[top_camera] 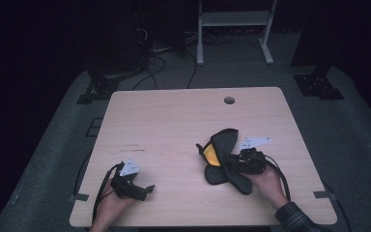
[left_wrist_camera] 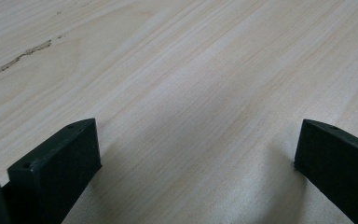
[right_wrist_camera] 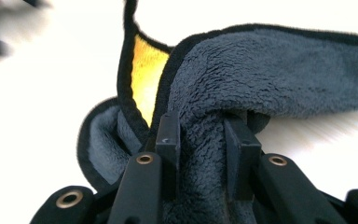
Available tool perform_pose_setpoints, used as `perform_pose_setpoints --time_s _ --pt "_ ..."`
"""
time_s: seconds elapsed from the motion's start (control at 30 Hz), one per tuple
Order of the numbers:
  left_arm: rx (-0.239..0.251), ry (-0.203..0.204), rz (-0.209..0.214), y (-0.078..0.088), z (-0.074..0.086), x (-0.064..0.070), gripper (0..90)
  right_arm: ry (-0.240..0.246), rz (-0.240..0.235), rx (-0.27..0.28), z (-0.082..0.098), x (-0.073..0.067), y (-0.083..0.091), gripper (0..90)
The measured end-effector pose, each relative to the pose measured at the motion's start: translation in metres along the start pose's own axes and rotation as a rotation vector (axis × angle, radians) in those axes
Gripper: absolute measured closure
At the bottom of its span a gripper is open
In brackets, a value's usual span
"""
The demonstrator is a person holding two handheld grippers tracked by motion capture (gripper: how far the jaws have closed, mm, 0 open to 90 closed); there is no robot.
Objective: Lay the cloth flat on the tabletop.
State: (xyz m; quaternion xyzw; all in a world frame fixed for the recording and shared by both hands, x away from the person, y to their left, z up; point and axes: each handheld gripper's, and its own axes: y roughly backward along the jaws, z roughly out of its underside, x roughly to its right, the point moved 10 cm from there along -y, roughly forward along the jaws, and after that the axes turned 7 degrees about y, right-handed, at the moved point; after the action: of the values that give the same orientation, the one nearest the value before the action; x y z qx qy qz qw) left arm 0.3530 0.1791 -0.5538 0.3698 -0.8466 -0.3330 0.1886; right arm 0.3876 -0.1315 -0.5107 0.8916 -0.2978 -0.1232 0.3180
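Right claw (right_wrist_camera: 198, 135) pinches the grey cloth (right_wrist_camera: 270, 70); left claw (left_wrist_camera: 196, 158) stands open, empty. Lift slowly, keeping the fold deep between the jaws.

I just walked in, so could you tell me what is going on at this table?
A person works two handheld grippers at a wooden table. The right gripper has its jaws pinched on a fold of a dark grey fleece cloth with a yellow side. The left gripper rests on bare wood, jaws wide open and empty.
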Motion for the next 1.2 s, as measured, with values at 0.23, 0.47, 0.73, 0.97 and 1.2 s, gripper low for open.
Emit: perform_pose_setpoints --time_s 0.23,0.47,0.73,0.97,1.2 --pt "0.000 0.000 0.000 0.000 0.000 0.000 0.0 0.017 -0.115 0.046 -0.019 -0.039 -0.002 69.8" --pt "0.000 0.000 -0.001 0.000 0.000 0.000 0.0 0.062 -0.215 0.031 -0.025 -0.075 -0.019 68.5" --pt "0.000 0.000 -0.001 0.000 0.000 0.000 0.0 0.120 -0.153 0.049 -0.031 -0.080 -0.019 52.1" --pt "0.000 0.000 -0.001 0.000 0.000 0.000 0.0 0.130 -0.139 0.095 -0.041 -0.088 -0.010 50.9" --pt "0.000 0.000 -0.001 0.000 0.000 0.000 0.0 0.133 -0.108 0.159 -0.057 -0.087 0.006 50.2"
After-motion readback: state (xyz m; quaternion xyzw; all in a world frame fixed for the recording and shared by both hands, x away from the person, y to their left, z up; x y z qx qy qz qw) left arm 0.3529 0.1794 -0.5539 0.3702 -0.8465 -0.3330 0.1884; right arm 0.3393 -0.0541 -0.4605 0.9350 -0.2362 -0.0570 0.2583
